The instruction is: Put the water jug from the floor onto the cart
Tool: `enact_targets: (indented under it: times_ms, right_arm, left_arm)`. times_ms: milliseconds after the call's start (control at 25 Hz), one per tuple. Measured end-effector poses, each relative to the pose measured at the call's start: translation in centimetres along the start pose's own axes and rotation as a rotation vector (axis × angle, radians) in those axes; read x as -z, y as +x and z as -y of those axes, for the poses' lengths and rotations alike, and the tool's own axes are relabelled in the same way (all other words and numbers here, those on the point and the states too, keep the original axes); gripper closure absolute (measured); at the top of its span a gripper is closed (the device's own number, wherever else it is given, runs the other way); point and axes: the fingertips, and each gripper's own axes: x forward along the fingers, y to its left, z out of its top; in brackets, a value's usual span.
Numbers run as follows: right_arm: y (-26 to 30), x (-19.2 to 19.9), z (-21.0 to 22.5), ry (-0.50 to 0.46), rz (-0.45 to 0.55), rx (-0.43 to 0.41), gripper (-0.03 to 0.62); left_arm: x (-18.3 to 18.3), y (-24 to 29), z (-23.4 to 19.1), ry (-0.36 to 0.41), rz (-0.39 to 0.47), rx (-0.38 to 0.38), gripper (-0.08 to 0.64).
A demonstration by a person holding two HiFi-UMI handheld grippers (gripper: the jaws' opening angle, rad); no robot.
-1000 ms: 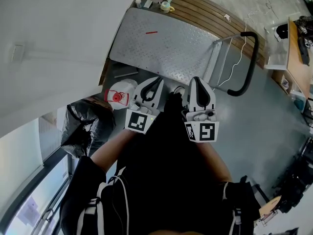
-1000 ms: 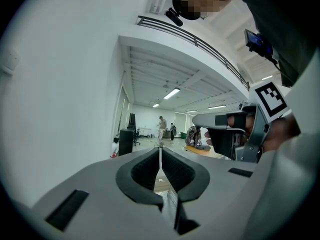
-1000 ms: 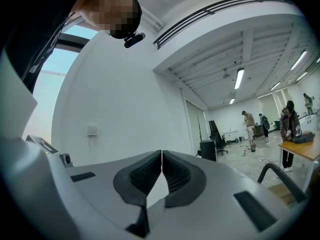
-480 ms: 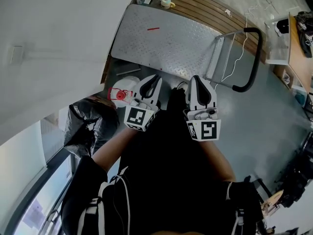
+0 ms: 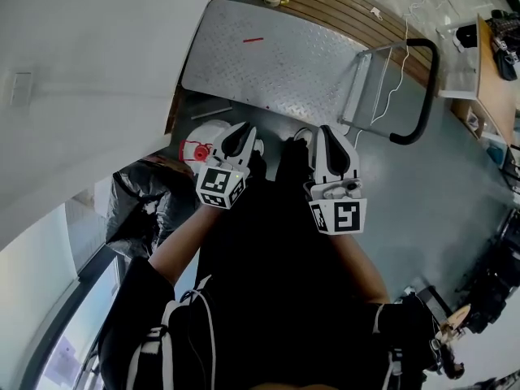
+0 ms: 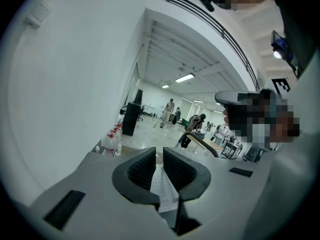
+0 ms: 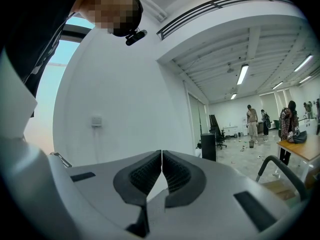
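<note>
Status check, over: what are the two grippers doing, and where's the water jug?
Left gripper empty, jaws opening, near white red-capped plastic water jug. Right gripper shut, empty. Jug on floor beside silver steel-deck cart; black bin bag alongside.

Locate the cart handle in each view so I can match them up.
Head view: handle at upper right, a black loop.
Left gripper view: handle just right of centre, a dark arch at mid-height.
Right gripper view: handle near the lower right edge, a dark arch, partly cut off.
Shared landmark: the small wall plate, at far left in the head view, upper left in the left gripper view, and left of centre in the right gripper view.
</note>
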Motion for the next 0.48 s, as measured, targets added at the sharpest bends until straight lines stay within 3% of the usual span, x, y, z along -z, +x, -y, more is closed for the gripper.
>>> enact_targets:
  times_ms: [200, 480]
  right_arm:
    - [-0.3, 0.4, -1.1, 0.004, -0.004, 0.006, 0.574]
    - [-0.5, 0.2, -2.4, -0.016, -0.011, -0.005, 0.574]
  left_arm:
    - [2.1, -1.0, -2.1, 0.029, -0.044, -0.018, 0.506]
    - [6.1, -2.4, -4.9, 0.003, -0.131, -0.062, 0.471]
